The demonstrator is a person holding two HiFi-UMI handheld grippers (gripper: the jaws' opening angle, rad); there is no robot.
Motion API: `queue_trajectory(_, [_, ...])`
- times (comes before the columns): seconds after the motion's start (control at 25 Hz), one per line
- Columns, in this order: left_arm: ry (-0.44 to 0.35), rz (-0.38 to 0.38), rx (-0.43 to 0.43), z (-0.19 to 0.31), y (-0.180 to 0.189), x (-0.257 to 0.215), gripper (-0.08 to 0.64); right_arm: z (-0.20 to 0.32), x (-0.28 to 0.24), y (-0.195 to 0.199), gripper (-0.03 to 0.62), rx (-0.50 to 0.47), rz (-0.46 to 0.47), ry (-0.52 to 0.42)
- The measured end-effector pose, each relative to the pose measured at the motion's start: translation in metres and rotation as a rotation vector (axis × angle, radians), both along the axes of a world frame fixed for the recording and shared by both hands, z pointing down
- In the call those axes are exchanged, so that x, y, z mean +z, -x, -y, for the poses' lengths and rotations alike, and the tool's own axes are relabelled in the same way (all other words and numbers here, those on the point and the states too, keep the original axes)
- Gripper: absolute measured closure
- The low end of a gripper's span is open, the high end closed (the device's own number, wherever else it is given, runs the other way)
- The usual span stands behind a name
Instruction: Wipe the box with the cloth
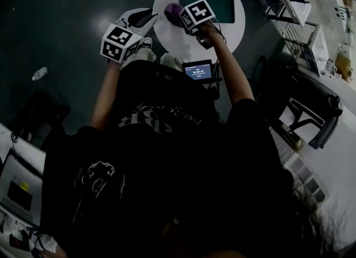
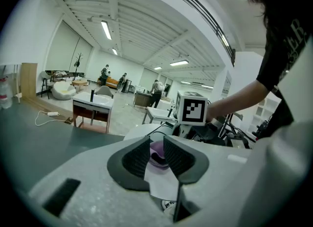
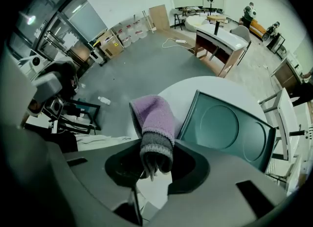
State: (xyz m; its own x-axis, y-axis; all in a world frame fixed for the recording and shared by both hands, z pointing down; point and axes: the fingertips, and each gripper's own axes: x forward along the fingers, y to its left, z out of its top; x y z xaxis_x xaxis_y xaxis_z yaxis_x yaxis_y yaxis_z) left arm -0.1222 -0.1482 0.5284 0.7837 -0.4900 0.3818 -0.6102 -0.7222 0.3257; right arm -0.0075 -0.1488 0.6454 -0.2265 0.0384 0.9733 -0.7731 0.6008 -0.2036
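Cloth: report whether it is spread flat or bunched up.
Bunched: the cloth sticks out gathered from the right gripper, jaws shut on it.

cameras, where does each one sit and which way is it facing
Head view: on the person's head, steeply down at table, box, left gripper, right gripper; torso and arms show.
Left gripper view: on the left gripper, along its open jaws toward the right gripper; an arm shows.
Right gripper view: on the right gripper, along jaws shut on the cloth toward the box; no body plainly shows.
Shared: all three show cloth and table.
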Motion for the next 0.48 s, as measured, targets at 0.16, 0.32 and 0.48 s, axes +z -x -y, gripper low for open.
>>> queue_trajectory(0.16, [-0.001, -0.006, -0.031, 0.010, 0.003, 0.000, 0.463, 0.028, 0.002, 0.005, 0.491, -0.009, -0.026, 0.004])
queue_trajectory(0.32, [-0.004, -0.022, -0.073, 0.021, 0.010, -0.004, 0.463, 0.057, 0.002, 0.008, 0.491, -0.017, -0.064, 0.000])
queue_trajectory(0.48, [-0.005, -0.027, -0.115, 0.024, 0.021, -0.006, 0.463, 0.081, -0.002, 0.019, 0.491, -0.020, -0.063, -0.005])
